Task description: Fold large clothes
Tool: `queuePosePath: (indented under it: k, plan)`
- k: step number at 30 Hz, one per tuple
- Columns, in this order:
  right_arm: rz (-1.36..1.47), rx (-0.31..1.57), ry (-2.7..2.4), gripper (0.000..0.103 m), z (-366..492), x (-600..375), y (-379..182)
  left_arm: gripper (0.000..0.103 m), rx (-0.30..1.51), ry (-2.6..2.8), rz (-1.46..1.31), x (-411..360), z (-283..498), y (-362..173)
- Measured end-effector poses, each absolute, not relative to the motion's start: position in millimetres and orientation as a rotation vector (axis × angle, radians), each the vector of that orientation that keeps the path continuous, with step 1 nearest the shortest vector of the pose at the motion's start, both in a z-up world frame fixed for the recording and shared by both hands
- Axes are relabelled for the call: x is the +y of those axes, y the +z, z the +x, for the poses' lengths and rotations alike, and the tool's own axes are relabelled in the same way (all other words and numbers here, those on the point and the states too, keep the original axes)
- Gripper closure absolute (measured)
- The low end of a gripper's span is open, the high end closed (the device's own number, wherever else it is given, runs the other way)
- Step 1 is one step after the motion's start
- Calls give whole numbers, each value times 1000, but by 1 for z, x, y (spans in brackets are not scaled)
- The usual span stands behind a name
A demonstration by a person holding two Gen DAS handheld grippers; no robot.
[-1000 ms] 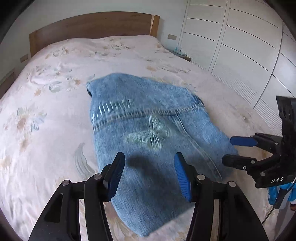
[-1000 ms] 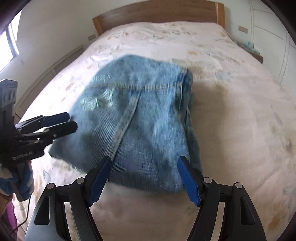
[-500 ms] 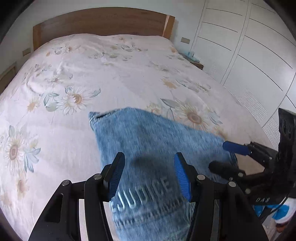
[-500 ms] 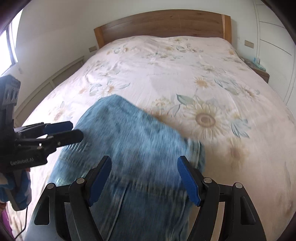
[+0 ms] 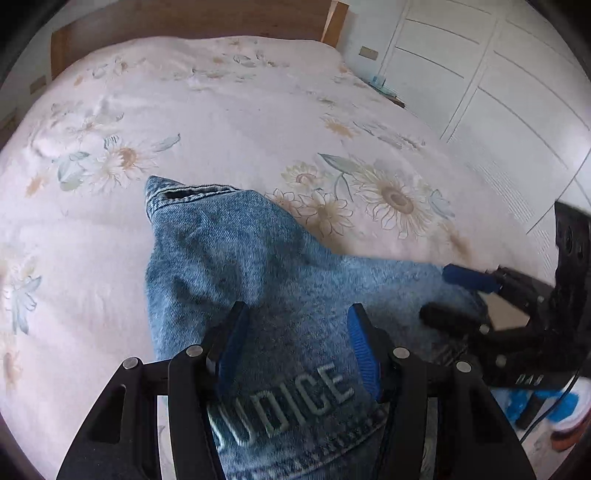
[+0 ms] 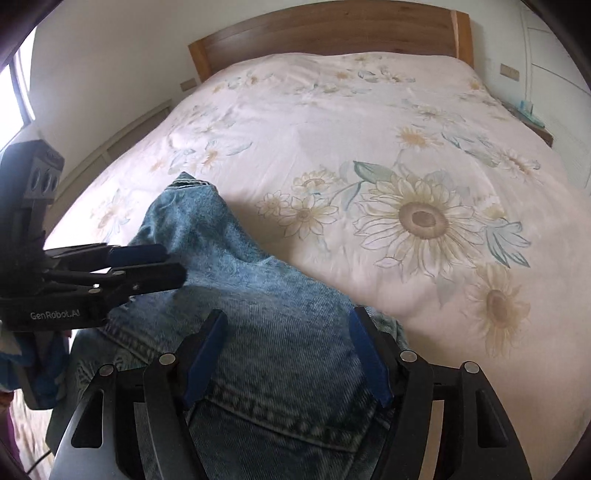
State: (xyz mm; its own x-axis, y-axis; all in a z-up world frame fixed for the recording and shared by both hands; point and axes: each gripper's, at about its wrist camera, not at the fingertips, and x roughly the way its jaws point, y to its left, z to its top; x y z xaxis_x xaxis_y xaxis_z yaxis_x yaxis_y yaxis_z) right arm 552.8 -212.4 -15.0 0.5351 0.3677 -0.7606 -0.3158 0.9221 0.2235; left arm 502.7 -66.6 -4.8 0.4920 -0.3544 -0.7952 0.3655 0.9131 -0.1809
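Observation:
A blue denim garment [image 5: 258,266] lies folded on the bed, with pale lettering near my left gripper and a stitched far corner [image 5: 177,192] pointing at the headboard. My left gripper [image 5: 297,310] hovers open just above the lettered part, denim showing between its blue pads. My right gripper [image 6: 289,314] hangs over the garment [image 6: 258,295] near its right edge; its jaws are closing, with cloth under the gap and the pads not pressing on it. Each gripper shows in the other's view: the right gripper [image 5: 439,293] at the right, the left gripper [image 6: 171,263] at the left.
A floral bedspread [image 6: 417,218] covers the bed, with a wooden headboard [image 6: 332,33] at the far end. White wardrobe doors [image 5: 498,92] and a bedside table [image 5: 384,92] stand to the right. A window [image 6: 14,92] is at the left. A blue patterned sleeve [image 5: 535,402] shows.
Both grippers have moved forward along the garment toward the headboard. The butterfly patch has dropped out of view and the far corner is nearer. The right jaws have narrowed slightly.

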Motion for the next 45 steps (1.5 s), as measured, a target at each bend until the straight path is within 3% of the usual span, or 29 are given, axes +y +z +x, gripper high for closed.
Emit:
queuePosePath:
  k: [6, 13, 23, 40, 45]
  plan:
    - [11, 926, 330, 32, 530, -225, 2, 53, 855, -389, 78, -64, 447, 21]
    - [-4, 861, 386, 32, 459, -220, 40, 53, 850, -386, 0, -47, 382, 28]
    - [27, 956, 419, 32, 385, -207, 12, 53, 892, -434, -43, -58, 320, 16]
    - [24, 1010, 366, 32, 376, -223, 0, 53, 850, -435, -12, -57, 302, 13]
    - [20, 1013, 356, 32, 376, -222, 3, 45, 856, -439, -11, -55, 301, 12]
